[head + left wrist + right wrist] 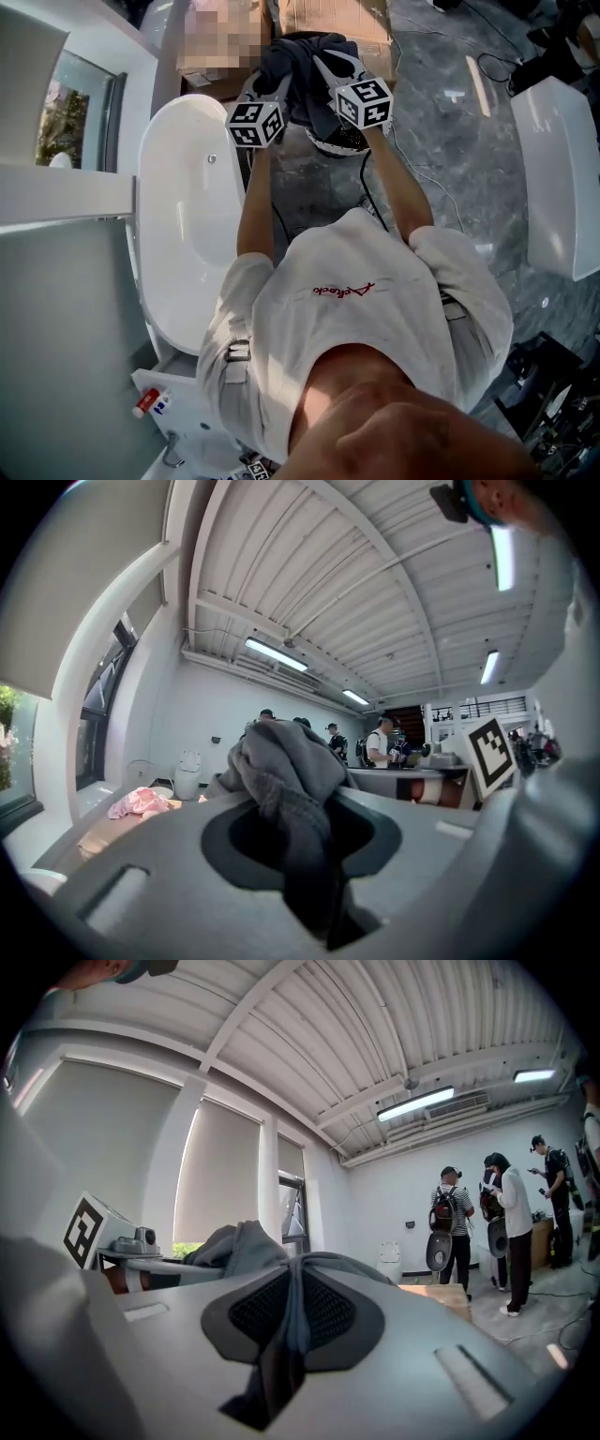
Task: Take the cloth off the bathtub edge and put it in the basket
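A dark grey cloth hangs bunched between my two grippers, held up past the far end of the white bathtub. My left gripper is shut on the cloth's left part, and my right gripper is shut on its right part. Just below the cloth, a dark mesh basket shows on the floor, partly hidden. In the left gripper view the cloth bulges out of the pinching left gripper. In the right gripper view a fold of cloth runs through the right gripper.
Cardboard boxes stand beyond the basket. A white fixture lies at the right, with cables on the marble floor. A small tube rests by the tub's near end. Several people stand in the room. A pink cloth lies on a ledge.
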Available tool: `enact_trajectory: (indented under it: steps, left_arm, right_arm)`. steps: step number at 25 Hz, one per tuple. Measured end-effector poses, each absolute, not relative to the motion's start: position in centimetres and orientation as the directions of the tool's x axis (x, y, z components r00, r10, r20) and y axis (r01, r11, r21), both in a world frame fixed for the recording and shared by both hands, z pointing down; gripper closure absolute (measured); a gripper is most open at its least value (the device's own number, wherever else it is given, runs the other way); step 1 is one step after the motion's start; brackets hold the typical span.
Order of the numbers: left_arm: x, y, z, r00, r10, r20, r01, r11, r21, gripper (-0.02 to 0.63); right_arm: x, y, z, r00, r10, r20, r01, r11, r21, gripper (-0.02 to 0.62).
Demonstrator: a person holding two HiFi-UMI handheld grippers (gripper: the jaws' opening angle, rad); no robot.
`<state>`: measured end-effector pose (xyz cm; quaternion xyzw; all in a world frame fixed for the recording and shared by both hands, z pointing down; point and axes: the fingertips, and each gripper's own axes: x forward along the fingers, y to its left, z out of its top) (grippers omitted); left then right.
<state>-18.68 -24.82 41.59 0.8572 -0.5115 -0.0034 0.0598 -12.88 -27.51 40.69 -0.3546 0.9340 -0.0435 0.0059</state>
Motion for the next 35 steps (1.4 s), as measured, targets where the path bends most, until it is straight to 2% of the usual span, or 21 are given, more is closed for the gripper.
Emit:
enact_trajectory:
  steps: [10, 22, 27, 35]
  left_arm:
    - [-6.1, -29.7, 41.6, 0.58, -0.811, 0.078, -0.814, -0.572, 0.103, 0.503]
    - [4.1, -33.8, 42.9, 0.62, -0.781, 0.081, -0.783, -0.608, 0.129, 0.503]
    - [6.0, -34.4, 43.4, 0.616, -0.782, 0.09, -0.785, -0.603, 0.139, 0.503]
    - [4.4, -35.3, 43.6, 0.629, -0.769, 0.114, -0.777, -0.616, 0.129, 0.503]
  right_arm:
    - [0.0, -31.8, 40.9, -0.658, -0.753, 0.022, -0.75, 0.652, -0.11, 0.546]
    - [10.2, -35.4, 42.0, -0.627, -0.778, 0.041, -0.776, 0.619, -0.123, 0.546]
    - [12.2, -36.2, 42.5, -0.628, -0.777, 0.044, -0.774, 0.619, -0.132, 0.546]
    - [10.7, -36.8, 43.0, -0.621, -0.783, 0.044, -0.777, 0.607, -0.166, 0.546]
